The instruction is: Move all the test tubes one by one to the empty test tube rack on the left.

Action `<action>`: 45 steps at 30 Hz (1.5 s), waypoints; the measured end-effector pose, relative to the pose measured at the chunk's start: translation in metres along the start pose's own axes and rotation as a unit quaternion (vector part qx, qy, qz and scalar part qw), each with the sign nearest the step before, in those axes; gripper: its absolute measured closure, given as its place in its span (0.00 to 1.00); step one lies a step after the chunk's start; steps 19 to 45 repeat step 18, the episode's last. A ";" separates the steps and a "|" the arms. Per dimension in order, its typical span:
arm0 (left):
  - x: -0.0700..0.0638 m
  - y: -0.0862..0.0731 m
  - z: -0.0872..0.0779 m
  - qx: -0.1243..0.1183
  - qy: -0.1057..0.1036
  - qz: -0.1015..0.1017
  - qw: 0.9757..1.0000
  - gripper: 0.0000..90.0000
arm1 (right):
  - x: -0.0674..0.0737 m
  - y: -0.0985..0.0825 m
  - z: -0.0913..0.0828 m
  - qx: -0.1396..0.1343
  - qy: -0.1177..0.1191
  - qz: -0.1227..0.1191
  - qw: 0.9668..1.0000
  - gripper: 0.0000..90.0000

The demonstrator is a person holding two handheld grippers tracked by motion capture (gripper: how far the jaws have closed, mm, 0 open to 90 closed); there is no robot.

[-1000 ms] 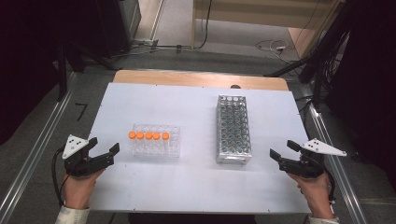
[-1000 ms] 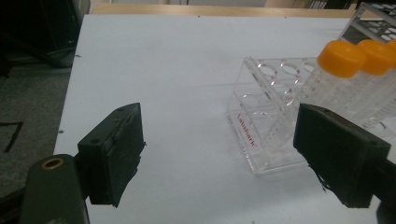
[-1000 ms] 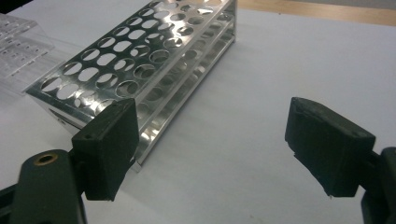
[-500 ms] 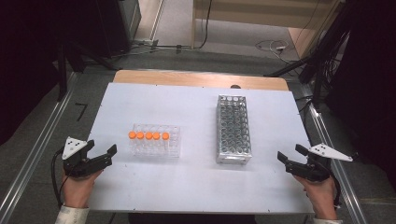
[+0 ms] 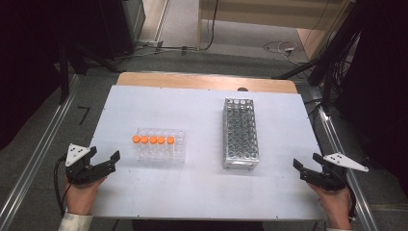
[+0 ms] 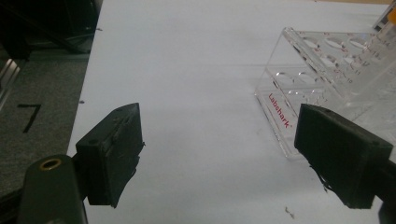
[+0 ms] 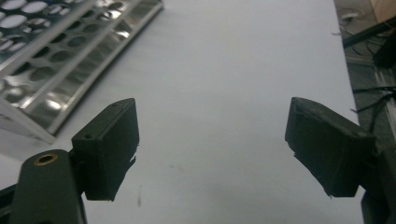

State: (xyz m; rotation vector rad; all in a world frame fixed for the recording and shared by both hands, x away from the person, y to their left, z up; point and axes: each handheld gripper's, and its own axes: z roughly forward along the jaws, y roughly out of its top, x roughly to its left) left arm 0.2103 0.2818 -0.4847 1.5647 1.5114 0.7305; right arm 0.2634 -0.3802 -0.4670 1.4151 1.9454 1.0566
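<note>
While both of my hands rested at the near edge of the white table (image 5: 202, 192), I had the left gripper (image 5: 107, 163) sitting at the near left corner with its jaws spread wide and nothing between them. Its camera looked past the two black pads at bare tabletop, with the near left corner of the clear plastic tube rack (image 6: 327, 79) just to the right of the gap, so I judged it was aimed there to line up on that rack. The rack (image 5: 159, 144) stood left of the table's middle, and five orange-capped tubes (image 5: 153, 139) stood upright in a row along its far side, their caps level with one another.

The right gripper (image 5: 306, 169) hung at the near right edge, jaws also spread and empty, pointing left toward the shiny metal grid rack (image 5: 240, 132). That tall rack stood right of centre, its long side running from near to far, well apart from the plastic one; I could see no tube in its holes. In the right gripper view its near corner (image 7: 60, 60) lay off to the left of the pads, not between them.

I took the layout as tubes waiting on the left and open holes on the right, with each claw held wide beside its own rack, ready for a first reach.
</note>
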 end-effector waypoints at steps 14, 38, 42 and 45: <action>0.000 -0.009 0.011 0.025 0.012 0.004 1.000 0.17 | -0.015 -0.014 0.011 0.024 -0.038 0.015 0.999 0.18; 0.001 -0.011 0.013 0.030 0.013 0.005 0.999 0.16 | -0.015 -0.015 0.014 0.029 -0.036 0.016 0.999 0.18; 0.001 -0.011 0.013 0.030 0.013 0.005 0.999 0.16 | -0.015 -0.015 0.014 0.029 -0.036 0.016 0.999 0.18; 0.001 -0.011 0.013 0.030 0.013 0.005 0.999 0.16 | -0.015 -0.015 0.014 0.029 -0.036 0.016 0.999 0.18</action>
